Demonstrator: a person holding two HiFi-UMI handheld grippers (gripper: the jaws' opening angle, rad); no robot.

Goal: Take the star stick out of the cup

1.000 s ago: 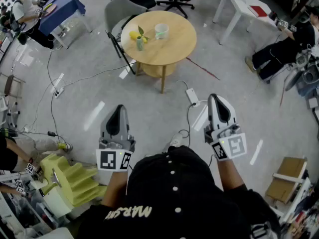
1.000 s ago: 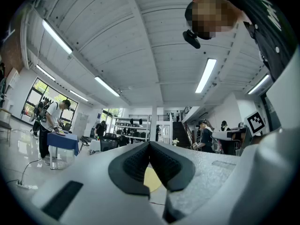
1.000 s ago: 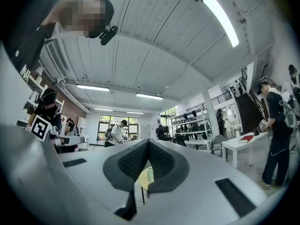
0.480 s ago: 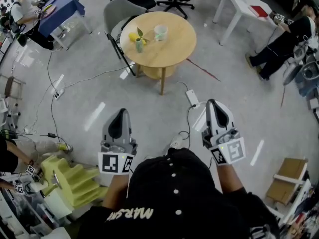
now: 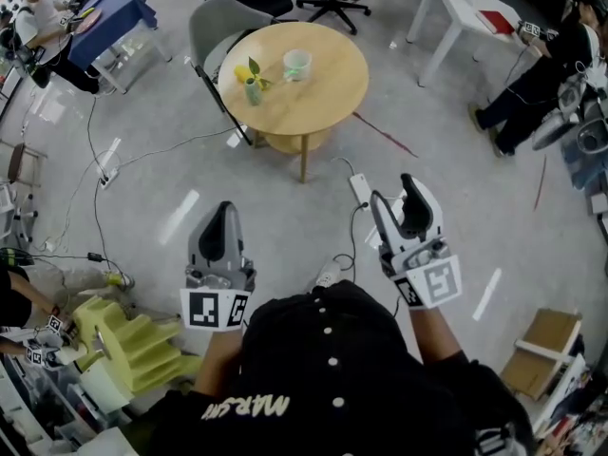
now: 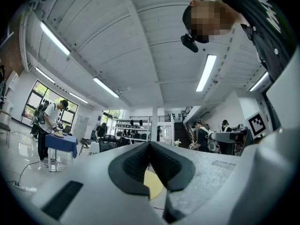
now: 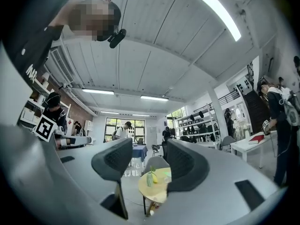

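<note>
Head view: star stick (image 5: 243,73) upright in small cup (image 5: 251,93) on round counter (image 5: 323,88), well ahead. Right gripper (image 5: 399,202) fingers just opened, empty, likely readied for pinch; left gripper (image 5: 223,215) fingers pressed together, idle.

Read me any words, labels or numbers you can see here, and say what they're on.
"MARS", on the person's black shirt; further letters unclear.
Left marker cube and right marker cube: square patterns only, no words.
Everything else: too small to read.
</note>
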